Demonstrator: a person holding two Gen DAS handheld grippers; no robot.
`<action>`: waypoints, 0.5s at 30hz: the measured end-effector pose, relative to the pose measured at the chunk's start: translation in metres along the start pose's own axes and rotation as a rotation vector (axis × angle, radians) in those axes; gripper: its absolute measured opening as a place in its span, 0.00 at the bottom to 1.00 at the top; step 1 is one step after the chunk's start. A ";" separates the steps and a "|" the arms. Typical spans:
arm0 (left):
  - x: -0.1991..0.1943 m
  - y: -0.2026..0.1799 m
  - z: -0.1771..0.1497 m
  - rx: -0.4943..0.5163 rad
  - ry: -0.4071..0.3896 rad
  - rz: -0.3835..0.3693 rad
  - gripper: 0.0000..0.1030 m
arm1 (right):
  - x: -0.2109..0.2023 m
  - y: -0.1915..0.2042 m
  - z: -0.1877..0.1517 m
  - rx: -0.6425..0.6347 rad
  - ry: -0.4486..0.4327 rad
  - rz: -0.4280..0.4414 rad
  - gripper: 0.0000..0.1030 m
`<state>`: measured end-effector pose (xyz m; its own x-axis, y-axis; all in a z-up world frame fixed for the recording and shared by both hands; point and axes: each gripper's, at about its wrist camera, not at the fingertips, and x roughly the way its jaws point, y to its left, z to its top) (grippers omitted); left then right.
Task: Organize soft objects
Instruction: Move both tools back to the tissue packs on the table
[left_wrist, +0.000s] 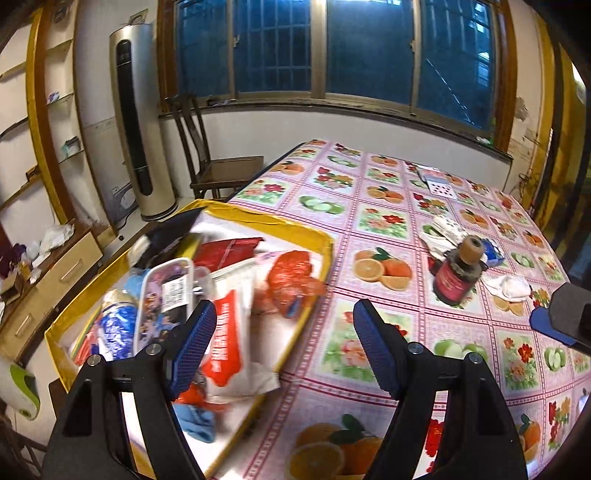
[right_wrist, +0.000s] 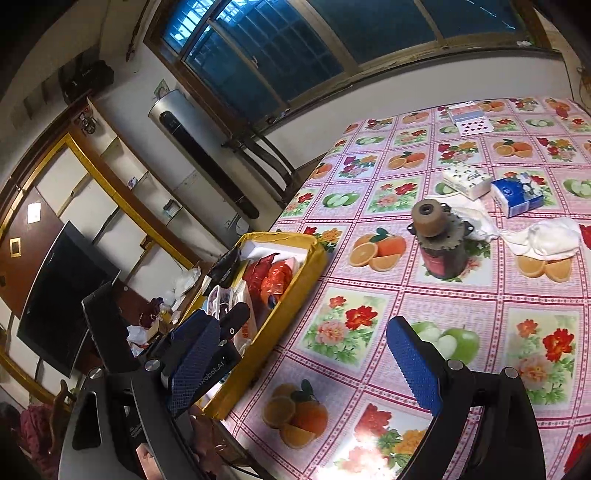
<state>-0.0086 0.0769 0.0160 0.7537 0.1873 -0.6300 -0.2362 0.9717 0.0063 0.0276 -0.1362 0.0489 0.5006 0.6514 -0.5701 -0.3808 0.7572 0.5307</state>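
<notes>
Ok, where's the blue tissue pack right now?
In the right wrist view, the blue tissue pack lies far right on the fruit-print tablecloth, beside the white tissue pack, behind the crumpled white cloth.

"Robot.AI" reads in white on the black left gripper (right_wrist: 207, 343) body, seen from the right wrist. A playing card (right_wrist: 475, 126) on the bench shows red diamond pips. The white packet (left_wrist: 229, 332) in the yellow box carries red lettering, too blurred to read

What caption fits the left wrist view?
Left gripper, jaws open and empty, hovering over yellow box edge on fruit-print tablecloth.
</notes>
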 end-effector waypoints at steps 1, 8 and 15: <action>0.000 -0.006 0.000 0.012 0.002 -0.004 0.74 | -0.006 -0.006 0.000 0.008 -0.011 -0.008 0.91; 0.008 -0.045 -0.001 0.067 0.040 -0.068 0.74 | -0.046 -0.059 0.005 0.074 -0.077 -0.089 0.91; 0.035 -0.066 0.010 0.035 0.164 -0.193 0.74 | -0.062 -0.117 0.015 0.147 -0.105 -0.204 0.91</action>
<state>0.0397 0.0206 0.0011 0.6724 -0.0253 -0.7397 -0.0742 0.9921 -0.1013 0.0532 -0.2665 0.0317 0.6363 0.4716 -0.6105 -0.1504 0.8520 0.5014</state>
